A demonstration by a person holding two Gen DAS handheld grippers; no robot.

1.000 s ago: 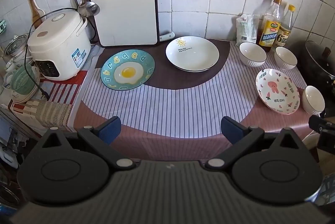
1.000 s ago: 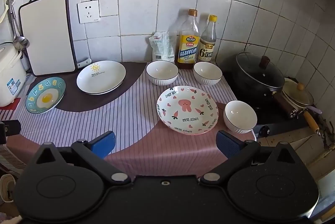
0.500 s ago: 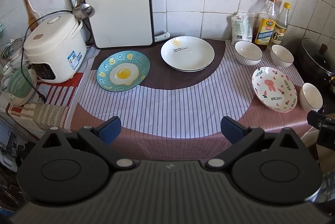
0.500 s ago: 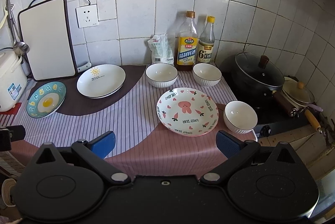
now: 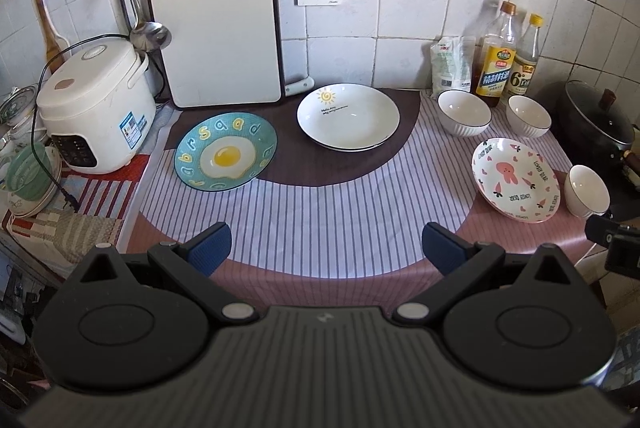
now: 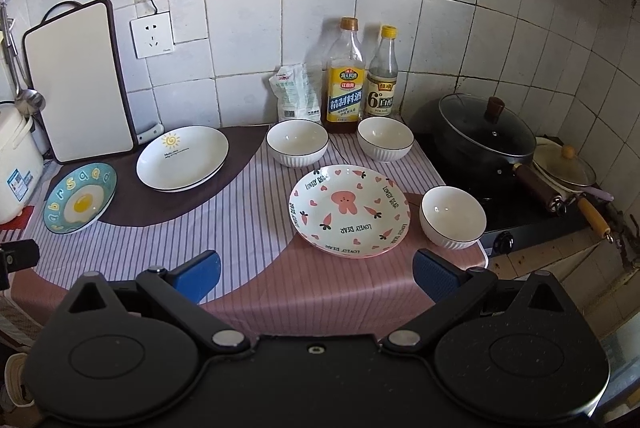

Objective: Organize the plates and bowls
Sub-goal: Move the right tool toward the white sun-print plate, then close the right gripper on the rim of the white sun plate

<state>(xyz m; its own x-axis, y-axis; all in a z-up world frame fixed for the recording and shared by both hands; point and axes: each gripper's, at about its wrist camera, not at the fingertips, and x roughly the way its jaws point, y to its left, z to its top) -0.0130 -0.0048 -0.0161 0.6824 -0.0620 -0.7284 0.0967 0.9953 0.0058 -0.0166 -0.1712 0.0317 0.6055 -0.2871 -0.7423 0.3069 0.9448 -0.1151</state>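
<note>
On the striped cloth lie a blue egg plate (image 5: 225, 150) (image 6: 80, 202), a white sun plate (image 5: 348, 116) (image 6: 182, 158) and a pink rabbit plate (image 5: 516, 179) (image 6: 349, 210). Three white bowls stand near: two at the back (image 6: 297, 142) (image 6: 385, 139) and one at the right edge (image 6: 453, 216) (image 5: 586, 190). My left gripper (image 5: 326, 248) is open and empty over the front edge. My right gripper (image 6: 316, 276) is open and empty, in front of the rabbit plate.
A rice cooker (image 5: 94, 108) stands at the left, a cutting board (image 5: 216, 24) leans on the wall. Two bottles (image 6: 346, 78) and a bag (image 6: 294, 92) stand at the back. A lidded black pot (image 6: 486, 132) sits on the stove at the right.
Both grippers have pulled back and up a little, so the counter looks farther away. Nothing on the counter has moved. Both stay open.
</note>
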